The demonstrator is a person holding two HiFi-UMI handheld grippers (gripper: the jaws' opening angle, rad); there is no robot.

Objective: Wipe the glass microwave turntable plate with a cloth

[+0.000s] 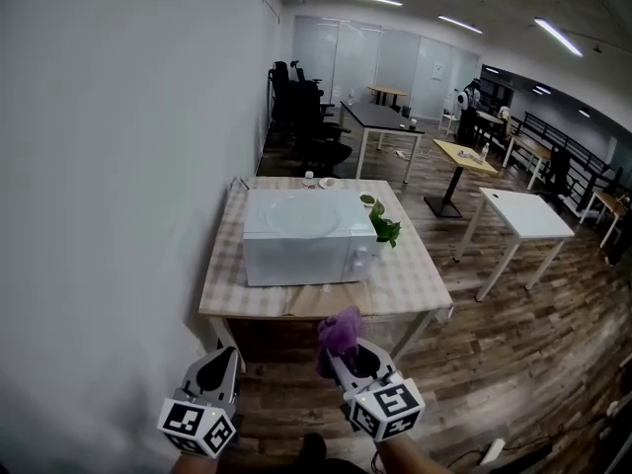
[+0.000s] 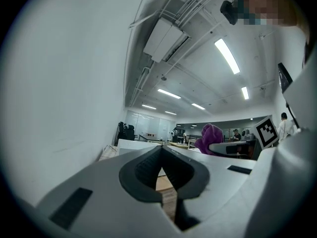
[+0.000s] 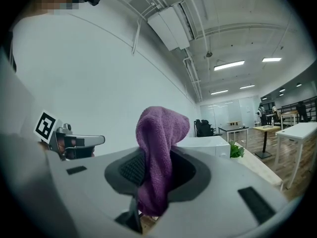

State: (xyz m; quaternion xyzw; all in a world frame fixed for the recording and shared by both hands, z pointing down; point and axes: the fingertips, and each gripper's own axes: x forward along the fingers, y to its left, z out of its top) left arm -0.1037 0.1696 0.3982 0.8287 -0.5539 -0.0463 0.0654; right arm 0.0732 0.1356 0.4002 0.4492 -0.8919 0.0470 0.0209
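A white microwave (image 1: 306,250) stands on a checked table (image 1: 415,275) ahead, and the round glass turntable plate (image 1: 301,213) lies flat on its top. Both grippers hang short of the table's near edge, pointing level toward it. My left gripper (image 1: 225,355) (image 2: 161,152) is shut with nothing between its jaws. To its right, my right gripper (image 1: 343,352) (image 3: 151,170) is shut on a purple cloth (image 1: 339,332) (image 3: 161,133), which stands up bunched above the jaws. In the left gripper view the cloth (image 2: 210,135) shows at the right.
A small green plant (image 1: 383,227) sits beside the microwave's right side. A white wall runs along the left. Black chairs (image 1: 306,117), a dark table (image 1: 380,118) and white tables (image 1: 528,215) stand further off on the wood floor. Small items (image 1: 318,181) lie behind the microwave.
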